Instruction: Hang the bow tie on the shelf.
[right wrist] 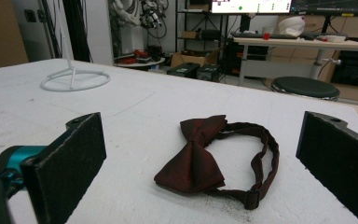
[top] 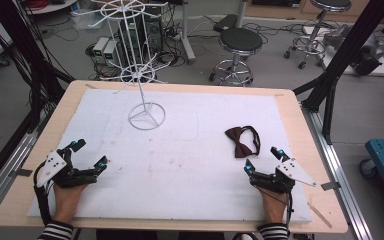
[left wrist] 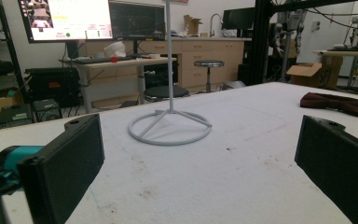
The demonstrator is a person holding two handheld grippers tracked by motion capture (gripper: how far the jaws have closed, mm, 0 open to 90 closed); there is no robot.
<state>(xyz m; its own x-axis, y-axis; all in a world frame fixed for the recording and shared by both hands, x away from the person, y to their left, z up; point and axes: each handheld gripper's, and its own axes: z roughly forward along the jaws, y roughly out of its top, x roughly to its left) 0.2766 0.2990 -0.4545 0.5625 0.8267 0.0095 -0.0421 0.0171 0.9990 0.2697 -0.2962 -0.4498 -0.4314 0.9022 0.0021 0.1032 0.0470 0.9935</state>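
A dark red bow tie (top: 241, 141) with a looped strap lies flat on the white mat, right of centre. My right gripper (top: 264, 159) rests just in front of it, open, jaws wide apart; the right gripper view shows the bow tie (right wrist: 200, 158) between and beyond the jaws. A white wire display stand (top: 145, 80) rises from its ring base at the back middle of the mat. My left gripper (top: 90, 154) sits near the front left, open and holding nothing, facing the stand's ring base (left wrist: 169, 127). The left gripper view has the bow tie (left wrist: 338, 103) at far right.
The white mat (top: 180, 165) covers most of a wooden table (top: 310, 150). Behind the table stand black stools (top: 239, 46), cables and equipment boxes on the floor. A black frame post (top: 330, 90) runs along the right side.
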